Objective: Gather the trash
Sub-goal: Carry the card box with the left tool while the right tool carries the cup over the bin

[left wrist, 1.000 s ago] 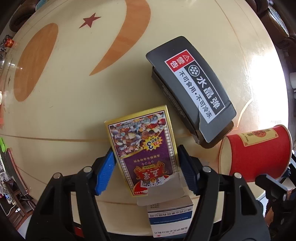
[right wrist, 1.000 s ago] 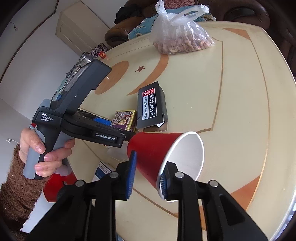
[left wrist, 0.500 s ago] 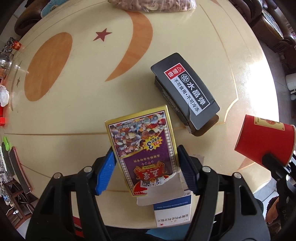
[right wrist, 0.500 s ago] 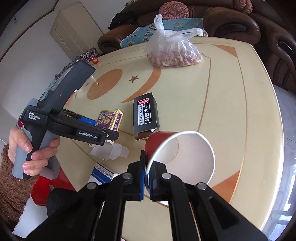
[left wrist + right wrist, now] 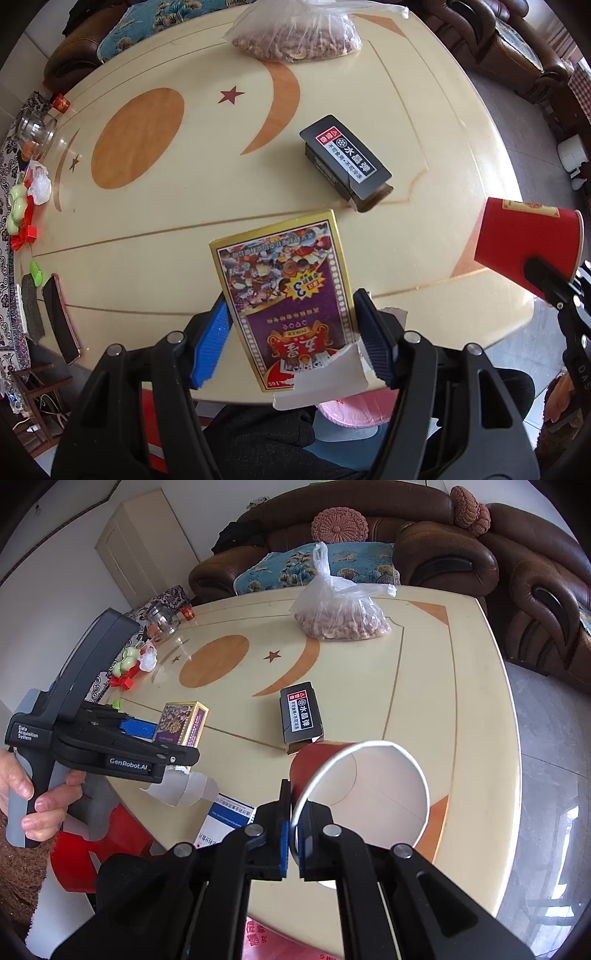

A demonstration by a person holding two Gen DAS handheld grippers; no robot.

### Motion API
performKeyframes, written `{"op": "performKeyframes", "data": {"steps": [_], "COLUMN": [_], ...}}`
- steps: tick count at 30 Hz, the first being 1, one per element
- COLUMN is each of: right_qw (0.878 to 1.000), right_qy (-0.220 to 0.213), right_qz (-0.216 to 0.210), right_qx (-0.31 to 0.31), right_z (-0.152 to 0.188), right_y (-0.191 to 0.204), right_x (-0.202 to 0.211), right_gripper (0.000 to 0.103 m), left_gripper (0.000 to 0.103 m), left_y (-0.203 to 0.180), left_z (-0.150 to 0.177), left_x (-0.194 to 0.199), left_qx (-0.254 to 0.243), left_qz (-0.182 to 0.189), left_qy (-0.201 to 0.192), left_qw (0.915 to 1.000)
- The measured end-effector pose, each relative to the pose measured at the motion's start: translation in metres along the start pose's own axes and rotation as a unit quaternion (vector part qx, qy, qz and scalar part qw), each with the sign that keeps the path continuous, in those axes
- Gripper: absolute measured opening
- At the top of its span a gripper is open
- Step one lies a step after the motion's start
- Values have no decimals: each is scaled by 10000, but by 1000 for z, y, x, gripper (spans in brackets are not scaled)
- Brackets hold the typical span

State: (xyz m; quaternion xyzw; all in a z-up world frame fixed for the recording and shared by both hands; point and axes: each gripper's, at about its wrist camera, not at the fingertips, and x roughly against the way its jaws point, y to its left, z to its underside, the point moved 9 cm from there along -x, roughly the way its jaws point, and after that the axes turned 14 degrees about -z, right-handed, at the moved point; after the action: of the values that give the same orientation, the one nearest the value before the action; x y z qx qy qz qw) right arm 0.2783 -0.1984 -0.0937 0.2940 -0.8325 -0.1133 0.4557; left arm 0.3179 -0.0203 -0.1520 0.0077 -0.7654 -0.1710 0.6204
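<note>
My left gripper point(image 5: 291, 339) is shut on a gold-edged playing-card box point(image 5: 284, 295) with a torn white flap, held above the table's near edge; it also shows in the right wrist view point(image 5: 181, 723). My right gripper point(image 5: 291, 830) is shut on the rim of a red paper cup point(image 5: 362, 786), its white inside facing the camera; the cup also shows in the left wrist view point(image 5: 524, 240). A black box with a red and white label point(image 5: 345, 162) lies on the table beyond both.
The round cream table point(image 5: 166, 229) carries a plastic bag of nuts point(image 5: 295, 37) at the far side, a phone point(image 5: 61, 317) and small items at the left edge. A blue-and-white box point(image 5: 225, 823) lies near the front edge. Brown sofas point(image 5: 480, 554) stand behind.
Both grippers have lifted and pulled back from the table with the card box and the cup. The right gripper's grip shifted from around the cup body to pinching its rim.
</note>
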Motion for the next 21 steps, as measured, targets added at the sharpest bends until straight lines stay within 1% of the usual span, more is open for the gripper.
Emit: {"op": "performKeyframes", "data": {"steps": [2,10,15,21], "right_qw": [10000,9997,9994,9990], "right_qy": [-15,-48,-41,21], "right_qz": [71,170,251,331], "right_qx": [38,158,224,304], "right_z": [6,36,55,83], "right_y": [9,46,69,92], "right_x": [7,32,44,52], "right_gripper": [4,4,4,4], "left_gripper": [65,65,65,65], "left_y": [6,0,-7,-18], "left_z": [8,70,103,142], "left_x": [14,52,67,75], "left_qx": [-71,-336,-500,-703], "left_qz": [14,7,84,183], "left_qy": [-81,-406,-582,-742], "left_qw": [9999,9986,9970,9946]}}
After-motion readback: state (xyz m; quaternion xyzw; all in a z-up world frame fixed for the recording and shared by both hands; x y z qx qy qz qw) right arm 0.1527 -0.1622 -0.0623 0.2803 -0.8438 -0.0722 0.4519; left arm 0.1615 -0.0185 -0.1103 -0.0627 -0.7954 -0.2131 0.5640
